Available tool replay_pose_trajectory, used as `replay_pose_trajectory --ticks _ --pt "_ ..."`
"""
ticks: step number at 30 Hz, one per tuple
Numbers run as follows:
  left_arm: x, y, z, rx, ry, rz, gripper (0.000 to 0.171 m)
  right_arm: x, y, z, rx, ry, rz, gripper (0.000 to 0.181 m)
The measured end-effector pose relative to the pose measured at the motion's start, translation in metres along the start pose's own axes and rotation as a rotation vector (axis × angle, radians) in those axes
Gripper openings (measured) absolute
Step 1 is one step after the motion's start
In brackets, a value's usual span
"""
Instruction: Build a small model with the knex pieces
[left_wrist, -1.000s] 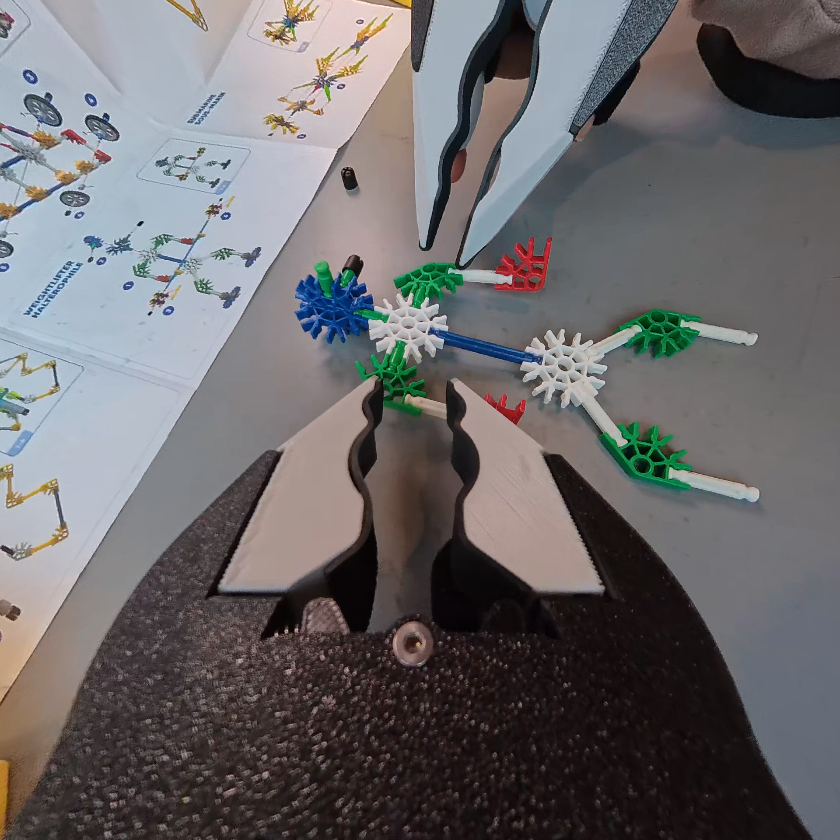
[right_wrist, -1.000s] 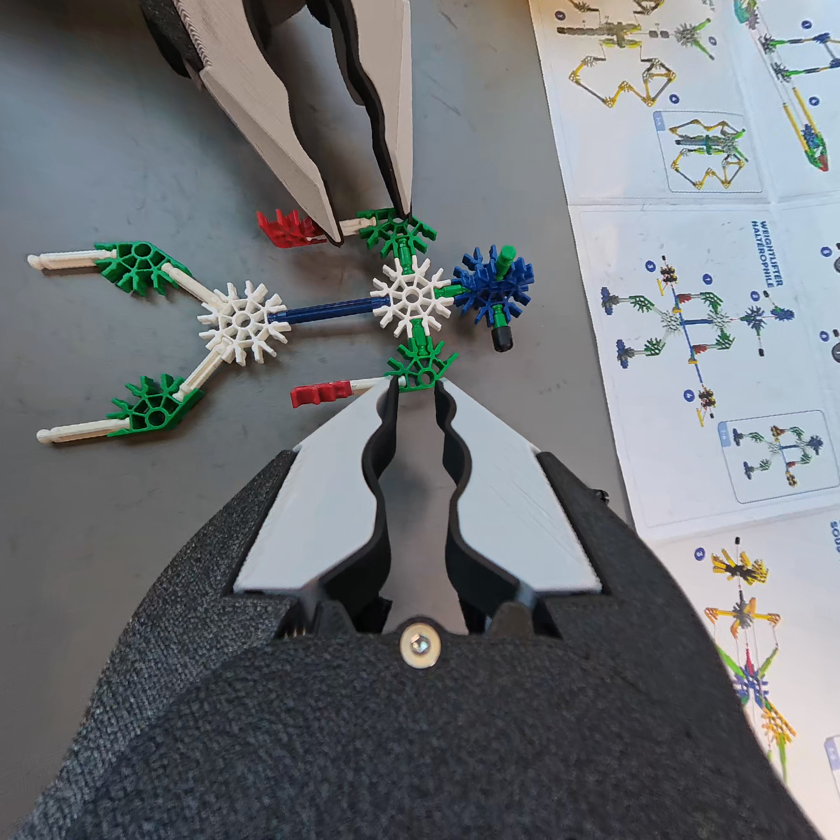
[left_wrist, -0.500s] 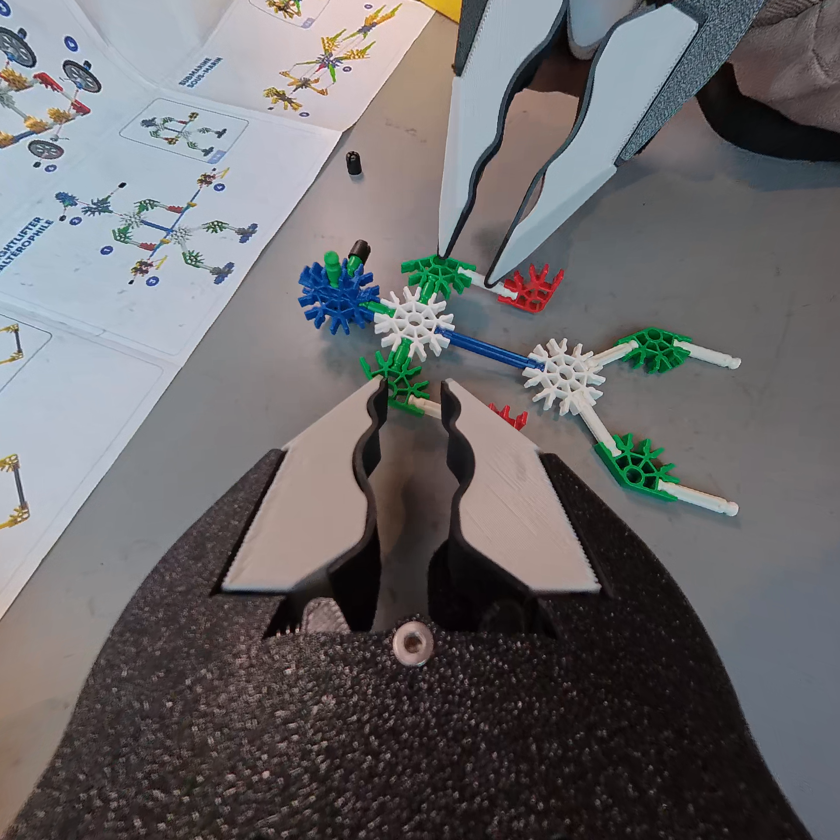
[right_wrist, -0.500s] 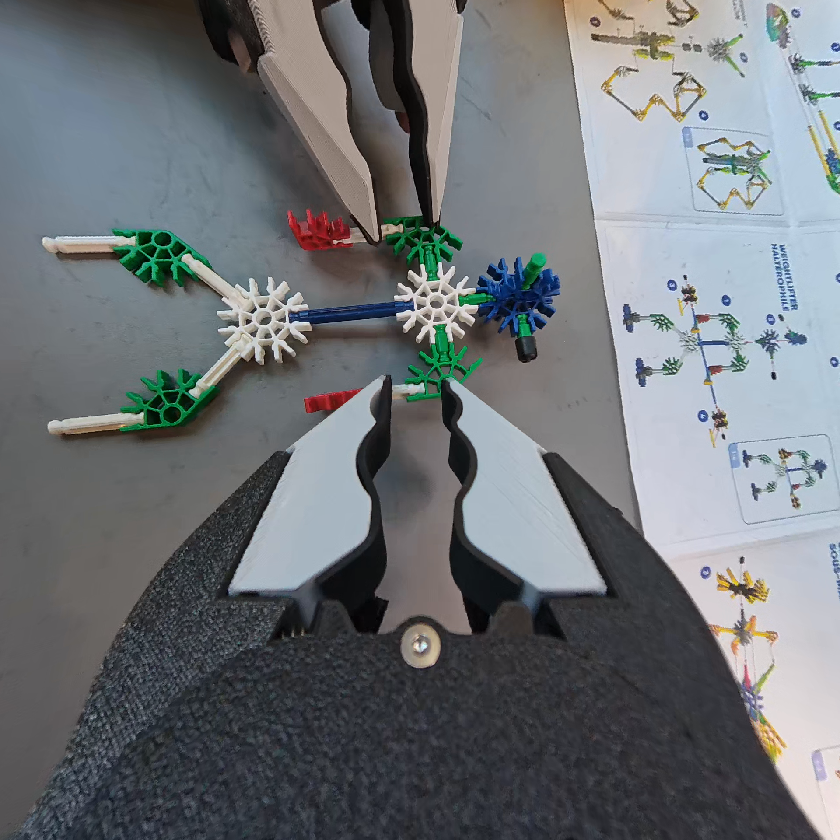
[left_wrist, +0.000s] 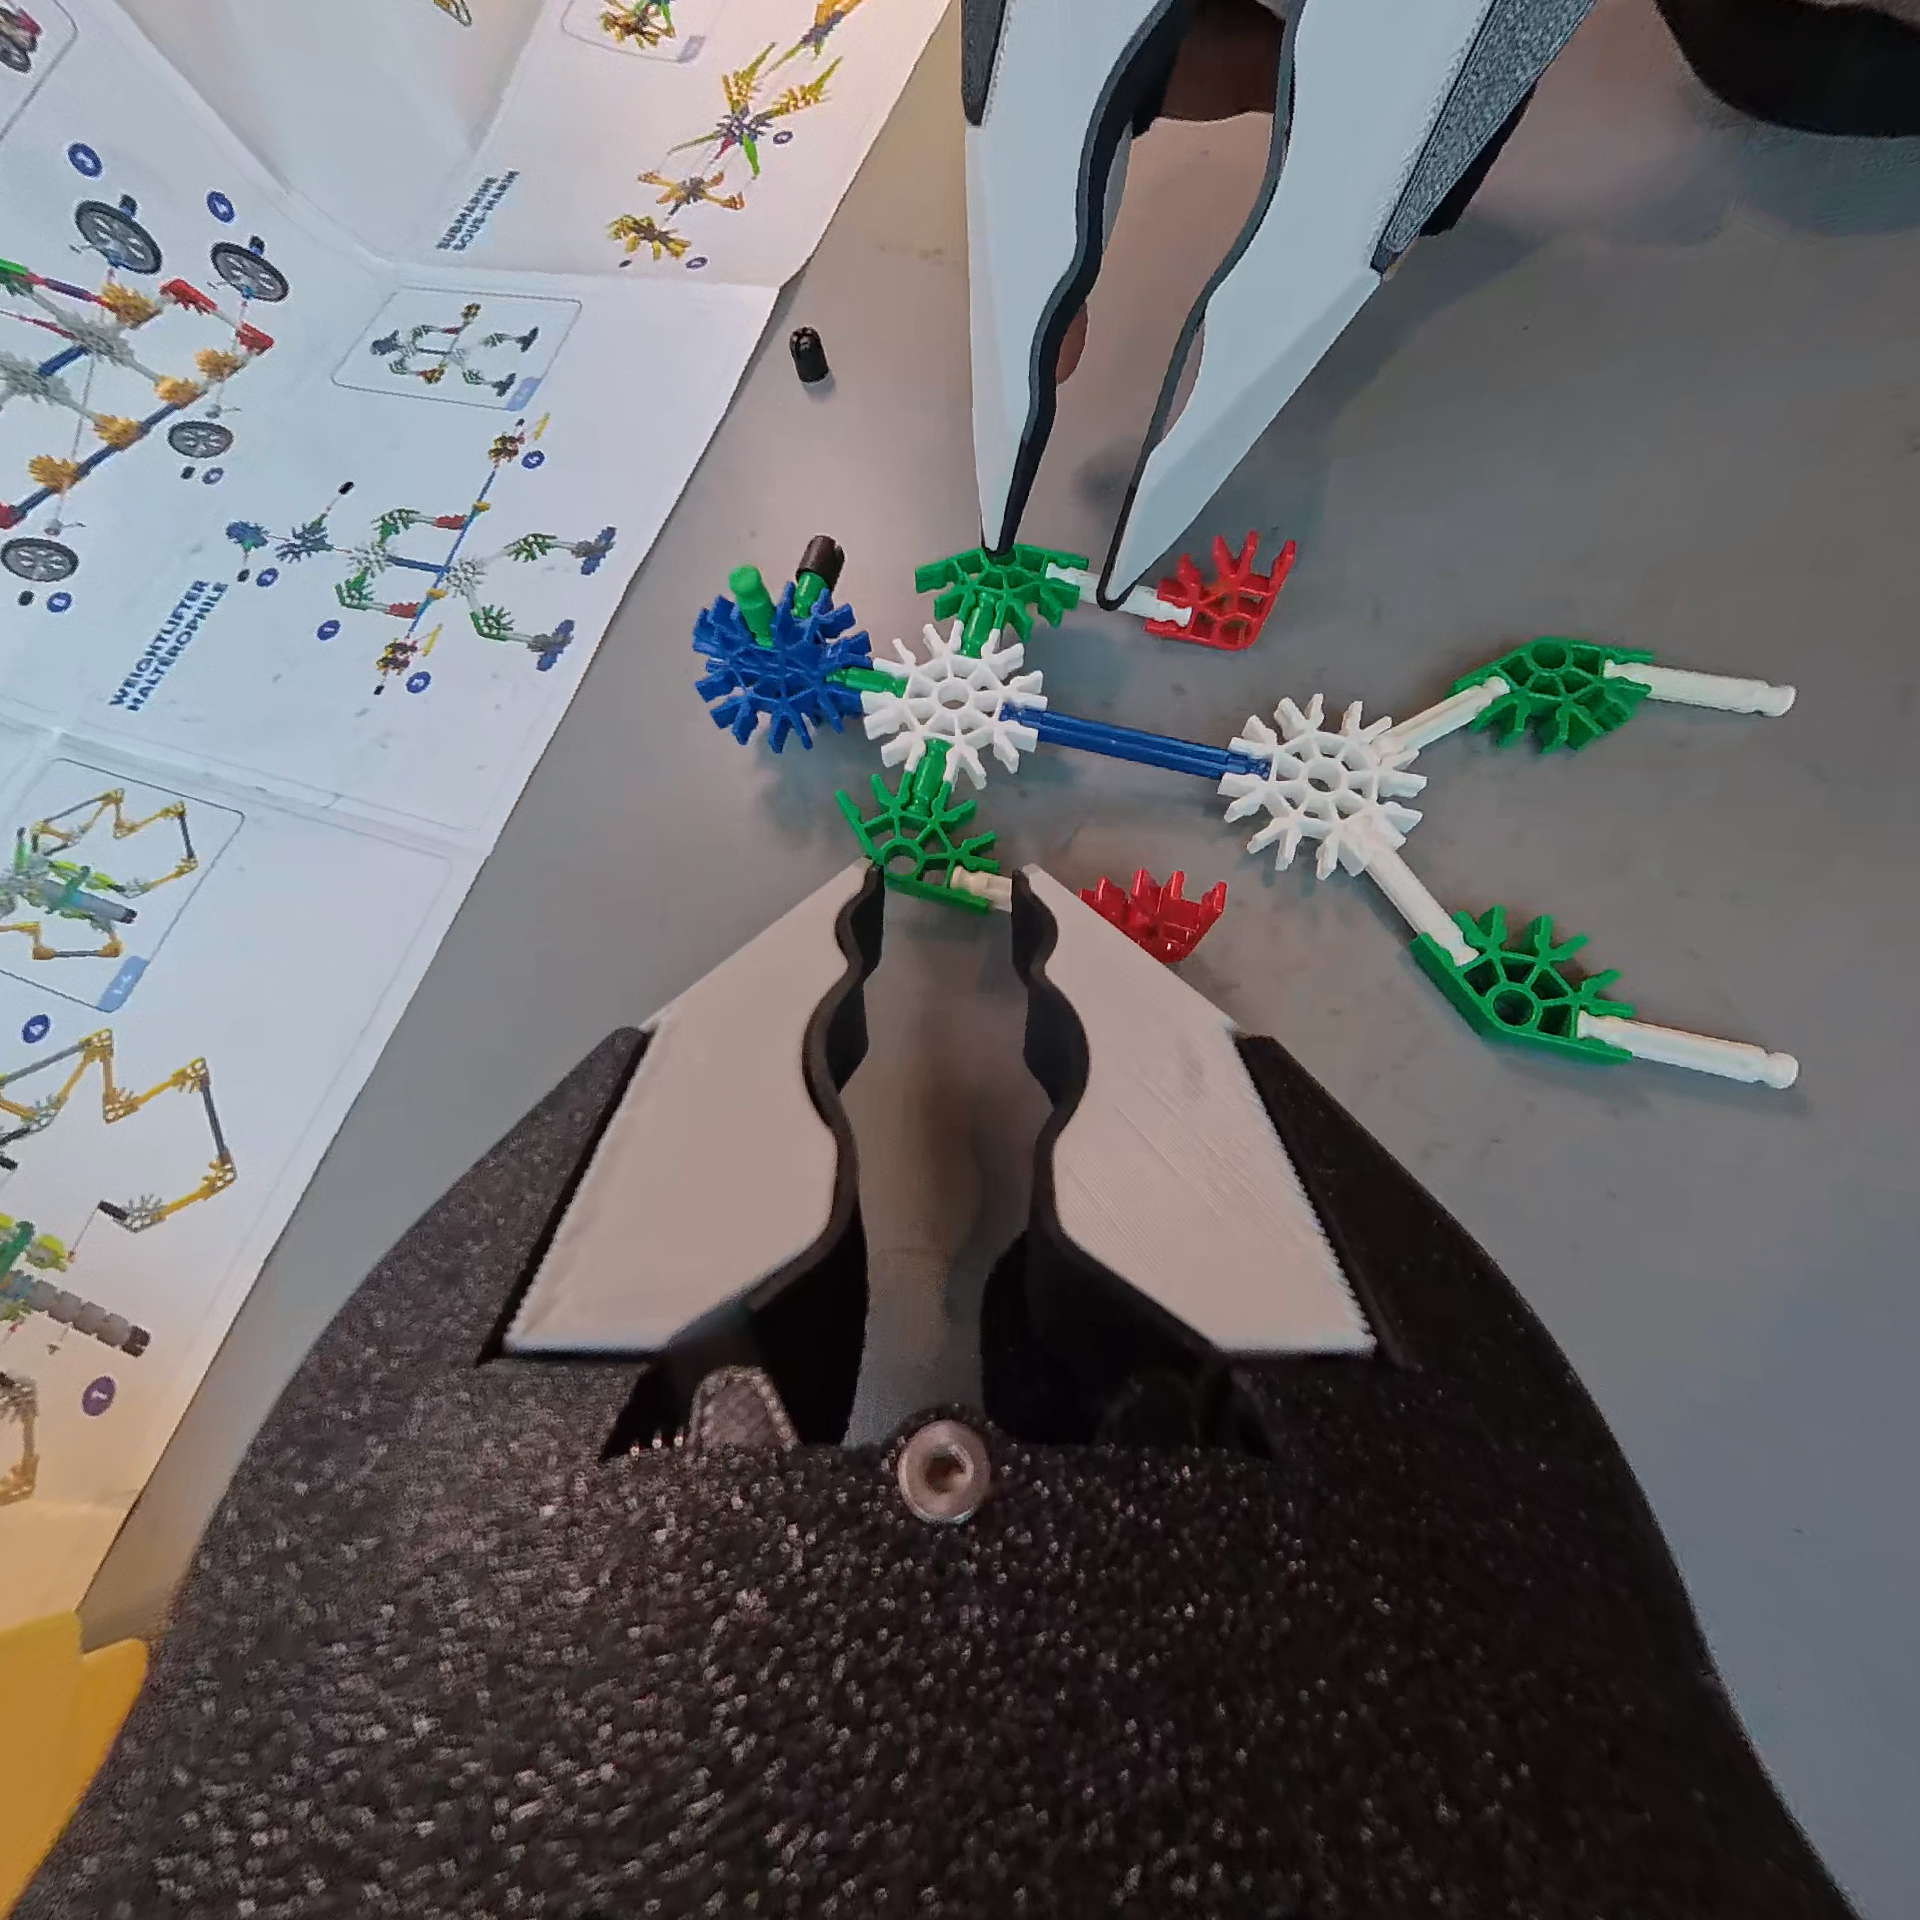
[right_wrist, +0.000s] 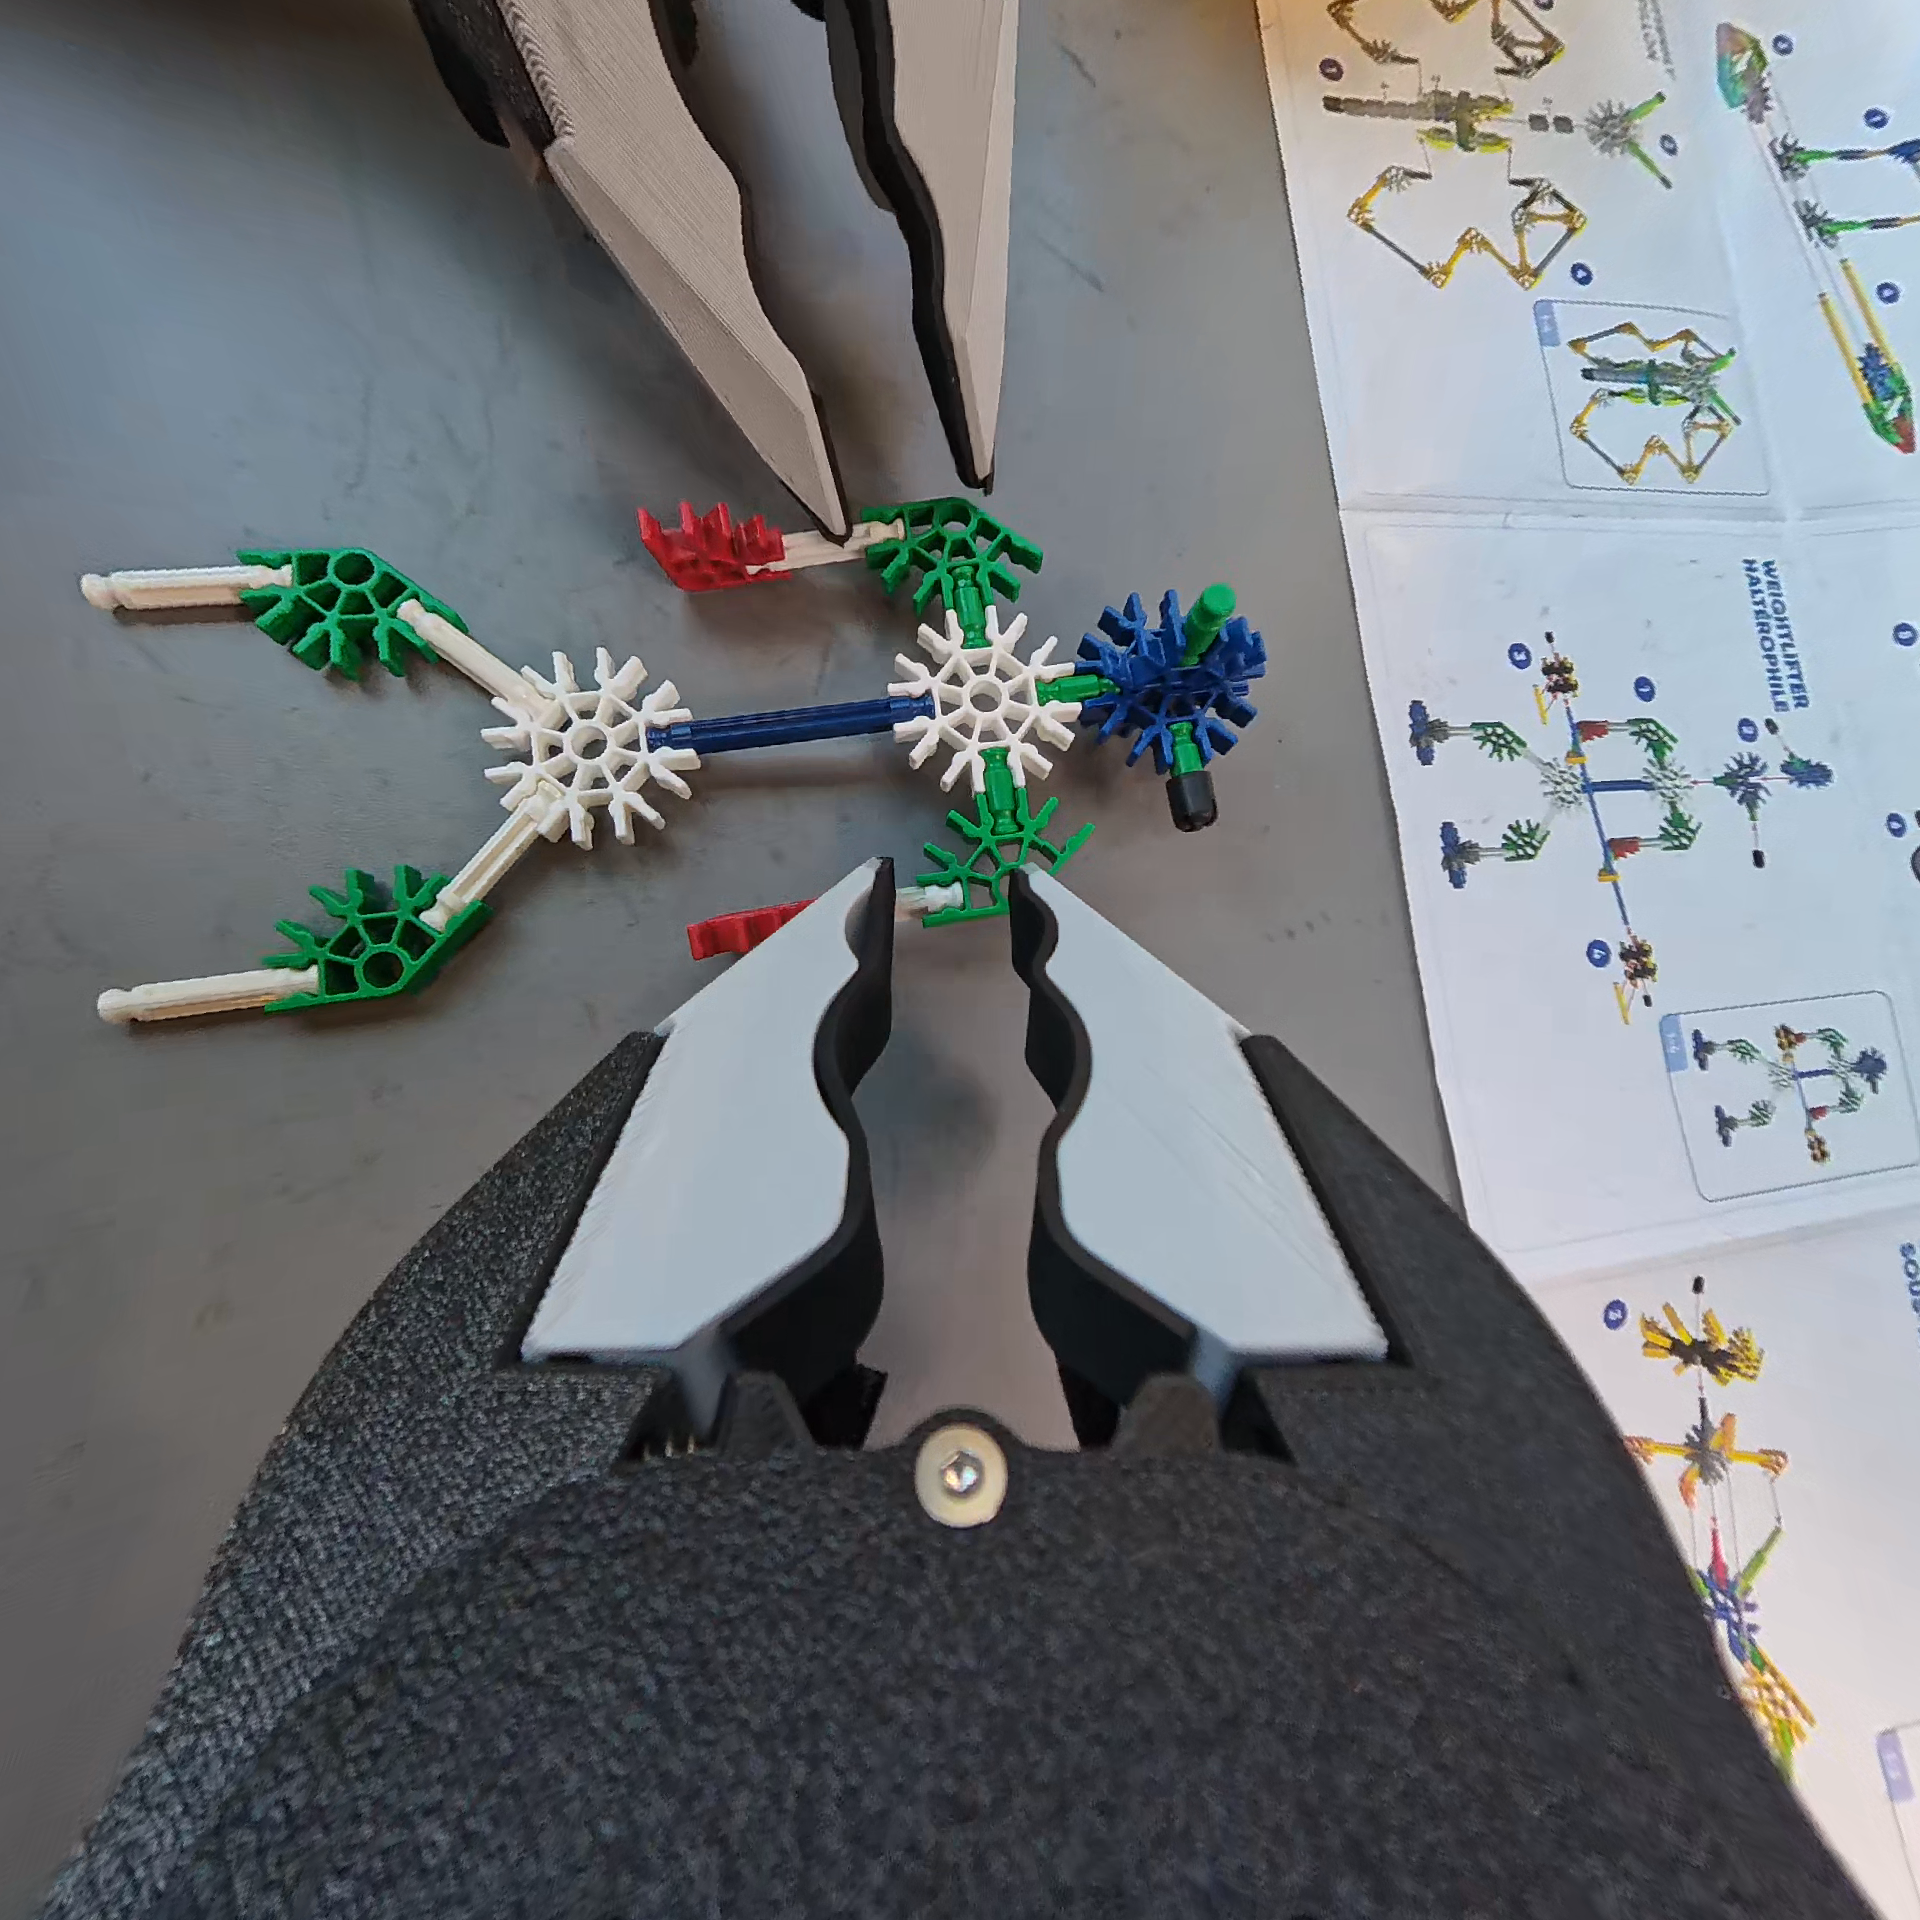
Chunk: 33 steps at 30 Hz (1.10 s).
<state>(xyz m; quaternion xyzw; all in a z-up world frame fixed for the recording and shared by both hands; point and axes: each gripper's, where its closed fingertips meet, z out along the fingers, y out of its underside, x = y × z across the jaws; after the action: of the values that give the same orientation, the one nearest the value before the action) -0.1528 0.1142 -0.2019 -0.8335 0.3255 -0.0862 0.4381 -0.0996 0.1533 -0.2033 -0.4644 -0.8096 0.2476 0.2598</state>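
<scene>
Both claws, left (left_wrist: 945, 883) and right (right_wrist: 951, 878), gape (empty) astride the toy figure's (left_wrist: 951, 701) arms.

Both grippers face each other: left gripper (left_wrist: 945, 883) and right gripper (right_wrist: 951, 878), fingers parted, tips low.

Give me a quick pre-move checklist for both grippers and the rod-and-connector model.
1. Left gripper open: ok, jaws apart astride the white rod beside a green connector.
2. Right gripper open: ok, flanking the opposite rod-connector joint.
3. Fingertips actually touching plastic: cannot tell.
4. Model lying flat on table: ok.
5. Red connector near the left gripper seated on its rod: ok.
6. Loose black cap clear of both grippers: ok.
</scene>
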Motion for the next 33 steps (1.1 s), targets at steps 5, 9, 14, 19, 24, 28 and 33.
replay_pose_trajectory --ticks 5,9,14,19,24,28,33 --pt "0.0001 -0.0064 -0.0054 0.035 0.01 -0.01 0.023 0.0033 -0.0065 -0.0041 0.034 0.014 0.011 0.021" --pt "0.0053 0.0016 0.0004 -0.008 0.021 0.017 0.023 0.0028 -0.0006 0.0022 0.011 0.011 0.01 0.021" --pt "0.003 -0.0034 -0.0039 0.015 0.009 0.018 0.023 0.0048 -0.006 -0.0035 0.038 0.019 0.015 0.021" --pt "0.0059 0.0021 -0.0001 -0.017 0.009 0.049 0.024 0.0042 -0.0002 0.0011 0.012 0.021 0.008 0.022" --pt "0.0035 -0.002 -0.0046 0.009 0.001 0.036 0.024 0.005 -0.0039 -0.0022 0.028 0.026 0.01 0.022" --pt "0.0073 0.001 -0.0019 -0.008 0.017 0.032 0.024 0.0029 -0.002 0.0003 0.017 0.022 0.004 0.022" --pt "0.0033 -0.0031 -0.0058 0.018 -0.007 0.031 0.024 0.0042 -0.0046 -0.0023 0.034 0.028 0.008 0.022"
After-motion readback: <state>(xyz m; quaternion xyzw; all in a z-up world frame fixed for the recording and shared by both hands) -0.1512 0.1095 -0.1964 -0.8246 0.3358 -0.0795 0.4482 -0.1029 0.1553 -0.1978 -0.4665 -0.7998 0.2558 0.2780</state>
